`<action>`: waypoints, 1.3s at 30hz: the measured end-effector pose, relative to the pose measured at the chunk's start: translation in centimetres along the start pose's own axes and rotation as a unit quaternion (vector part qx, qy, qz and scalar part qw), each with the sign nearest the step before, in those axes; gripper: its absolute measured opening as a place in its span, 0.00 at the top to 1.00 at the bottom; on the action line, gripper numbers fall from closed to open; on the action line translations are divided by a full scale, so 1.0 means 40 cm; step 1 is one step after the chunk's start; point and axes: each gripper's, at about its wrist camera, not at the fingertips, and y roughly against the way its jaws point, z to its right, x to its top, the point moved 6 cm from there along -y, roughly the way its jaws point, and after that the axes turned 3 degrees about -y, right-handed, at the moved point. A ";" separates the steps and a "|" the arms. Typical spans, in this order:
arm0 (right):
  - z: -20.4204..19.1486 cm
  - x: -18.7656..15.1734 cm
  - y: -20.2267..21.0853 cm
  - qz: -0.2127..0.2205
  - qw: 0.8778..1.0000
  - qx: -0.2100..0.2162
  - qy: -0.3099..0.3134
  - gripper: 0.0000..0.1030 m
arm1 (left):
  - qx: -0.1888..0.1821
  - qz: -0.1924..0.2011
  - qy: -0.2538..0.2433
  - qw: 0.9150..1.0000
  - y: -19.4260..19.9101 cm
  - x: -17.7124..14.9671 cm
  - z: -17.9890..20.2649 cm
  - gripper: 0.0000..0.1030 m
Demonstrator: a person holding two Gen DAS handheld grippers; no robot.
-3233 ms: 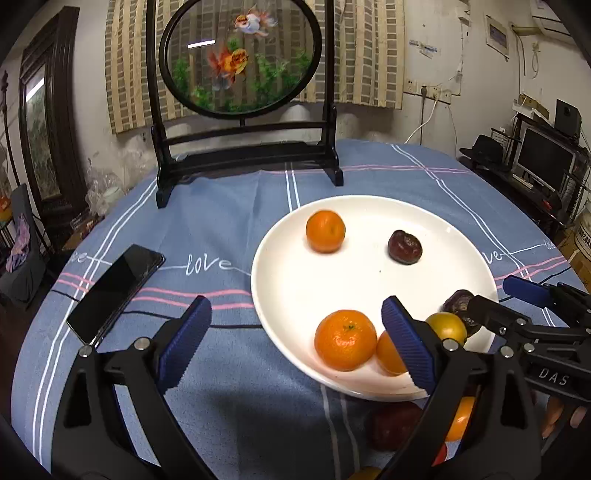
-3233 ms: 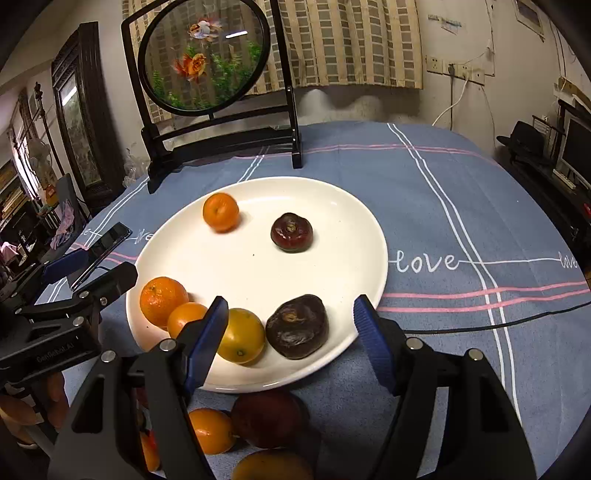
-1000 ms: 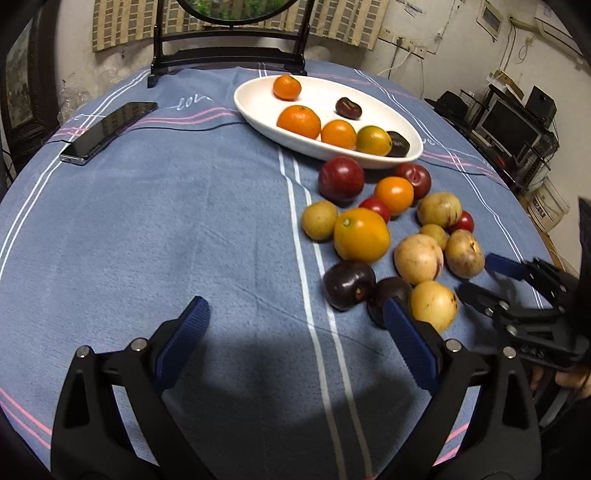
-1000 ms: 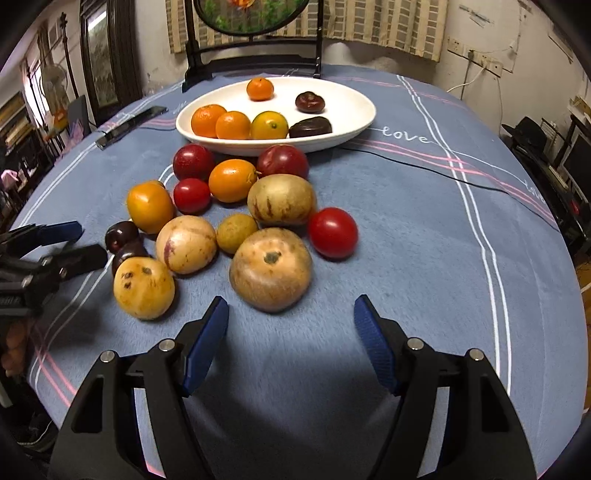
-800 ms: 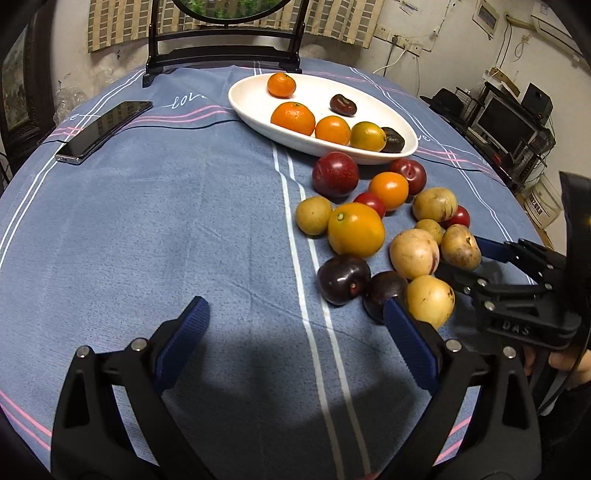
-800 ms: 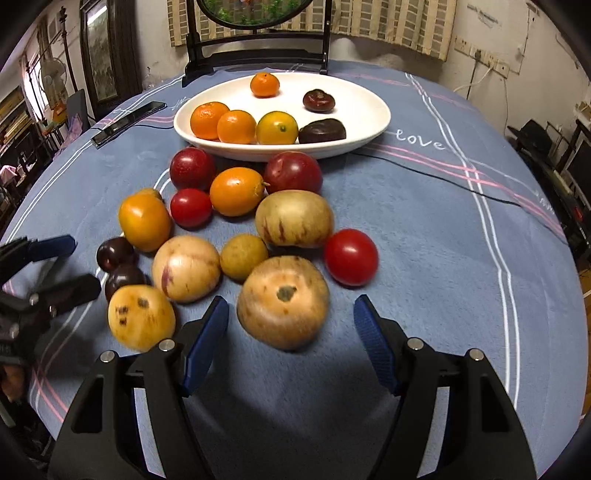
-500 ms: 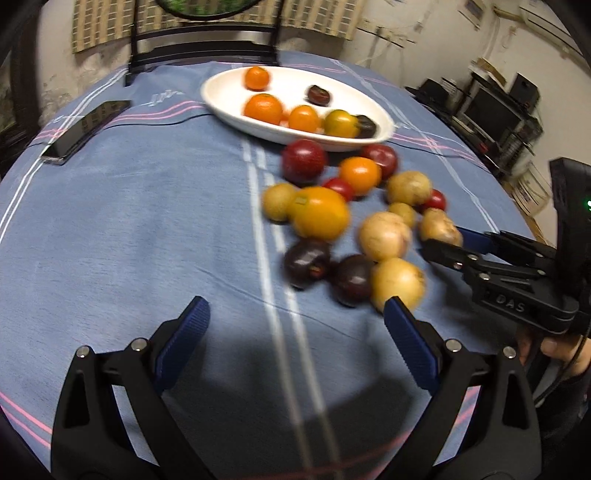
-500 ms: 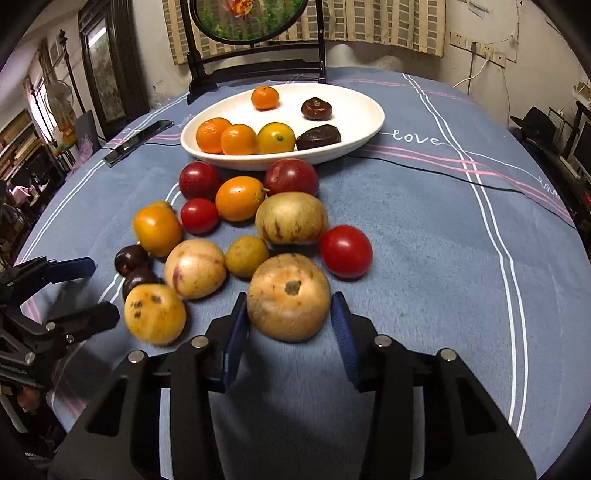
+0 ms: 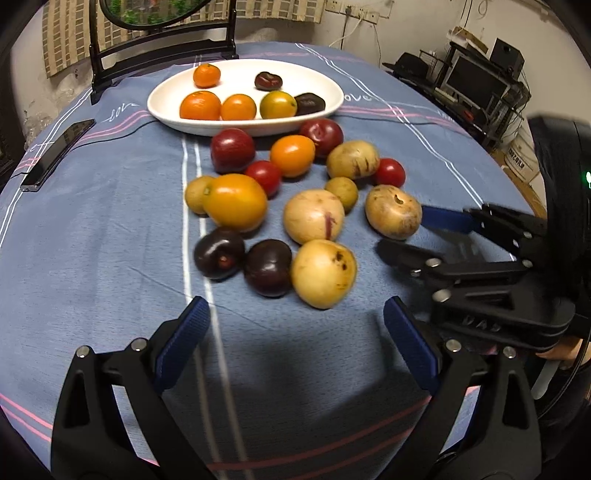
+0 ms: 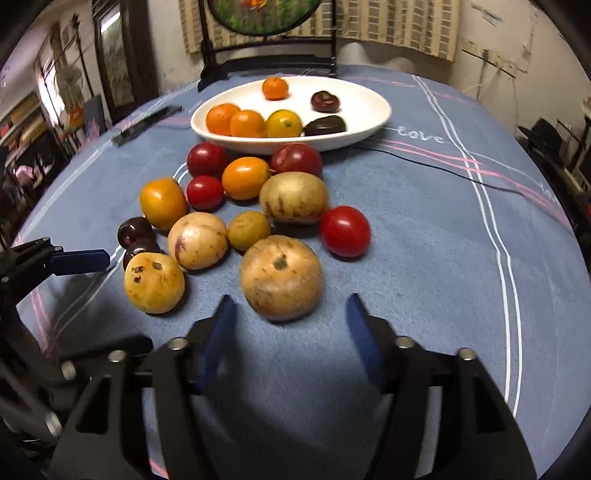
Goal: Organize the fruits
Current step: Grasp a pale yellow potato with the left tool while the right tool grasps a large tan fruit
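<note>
Dim room, lit from above. Round table under a blue tablecloth (image 9: 110, 229) with white and pink stripes and "love" lettering. At the table's far edge, a dark wooden stand (image 10: 269, 55) carrying a round painted screen (image 10: 264, 14) of goldfish and green plants. Behind it, a plaid curtain (image 10: 391, 29) on a pale, worn wall (image 10: 491, 40) with sockets and hanging cables. Off the right edge, a cluttered desk with a dark monitor (image 9: 469, 79) and a speaker (image 9: 506, 59). Off the left edge, a dark-framed tall cabinet (image 10: 118, 62) and blurred shelves.
</note>
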 end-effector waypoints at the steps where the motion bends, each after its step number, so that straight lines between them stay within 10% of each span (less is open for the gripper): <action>1: -0.001 0.006 -0.008 -0.005 1.000 -0.007 0.005 0.35 | 0.004 0.000 0.001 1.000 -0.002 0.001 -0.005 0.06; 9: -0.006 0.025 -0.028 -0.014 1.000 -0.005 0.013 0.32 | 0.005 -0.003 0.019 1.000 -0.001 0.001 -0.036 0.06; 12: -0.007 0.029 -0.020 -0.006 1.000 0.004 0.013 0.58 | 0.005 -0.006 0.019 1.000 -0.005 -0.001 -0.040 0.06; 23: 0.058 0.011 0.054 0.041 0.999 0.018 -0.026 0.58 | -0.001 -0.002 0.004 1.000 -0.007 0.007 -0.011 0.07; 34: 0.079 -0.017 0.074 0.057 0.996 0.047 -0.041 0.58 | 0.003 -0.028 0.020 0.999 -0.006 0.002 0.013 0.42; 39: 0.077 -0.018 0.078 0.064 0.995 0.065 -0.043 0.58 | 0.019 -0.030 0.017 0.999 -0.014 0.005 0.026 0.44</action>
